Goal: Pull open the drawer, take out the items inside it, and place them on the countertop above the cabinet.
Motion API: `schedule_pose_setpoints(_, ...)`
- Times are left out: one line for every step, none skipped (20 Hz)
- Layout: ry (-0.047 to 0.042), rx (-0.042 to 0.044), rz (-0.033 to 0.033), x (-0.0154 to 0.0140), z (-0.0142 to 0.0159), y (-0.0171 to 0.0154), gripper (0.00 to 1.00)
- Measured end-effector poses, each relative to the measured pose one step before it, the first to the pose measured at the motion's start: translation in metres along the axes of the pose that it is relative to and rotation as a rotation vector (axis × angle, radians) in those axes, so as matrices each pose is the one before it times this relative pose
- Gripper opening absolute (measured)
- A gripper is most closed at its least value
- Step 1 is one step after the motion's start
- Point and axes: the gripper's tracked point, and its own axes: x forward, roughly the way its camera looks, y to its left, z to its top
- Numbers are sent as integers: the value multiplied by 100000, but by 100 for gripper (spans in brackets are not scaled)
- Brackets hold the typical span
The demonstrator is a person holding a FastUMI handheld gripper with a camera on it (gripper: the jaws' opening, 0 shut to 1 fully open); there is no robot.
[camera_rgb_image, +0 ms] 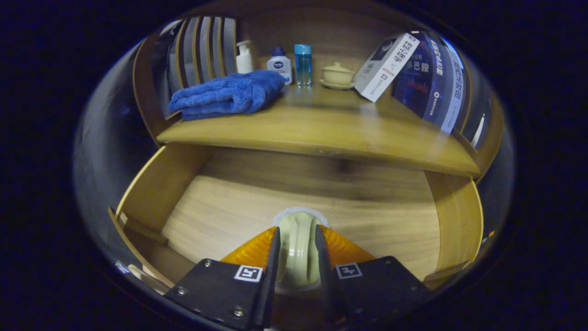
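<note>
1. Gripping a pale cream roll-shaped item point(297, 250) between both fingers, the hand-held gripper point(296, 241) hangs over the open drawer point(285, 202).
2. Beyond the fingers, the table point(321, 128) above the drawer carries a blue towel point(227, 95), three bottles point(280, 64), a lidded cup point(337, 73) and leaning books point(427, 78).

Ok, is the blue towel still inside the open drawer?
No. The blue towel lies folded on the countertop above the drawer, beside the bottles, while the gripper holds a pale round item over the drawer.
</note>
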Motion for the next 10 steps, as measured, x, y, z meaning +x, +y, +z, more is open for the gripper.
schedule_pose_setpoints(1010,143,-46,-45,-200,-56,43)
schedule_pose_setpoints(749,486,-689,-601,184,-116,34)
schedule_pose_setpoints(-1202,2516,91,732,-35,-382,25)
schedule_pose_setpoints(791,537,-36,146,-142,248,15)
schedule_pose_setpoints(93,-675,-52,-184,6,12,15)
schedule_pose_setpoints(-517,-734,-612,-179,-88,-60,15)
schedule_pose_setpoints(-161,-852,273,-203,3,0,15)
schedule_pose_setpoints(-1915,398,1164,-305,265,267,15)
schedule_pose_setpoints(-1620,595,996,-487,365,172,15)
schedule_pose_setpoints(-1600,268,906,-568,362,252,15)
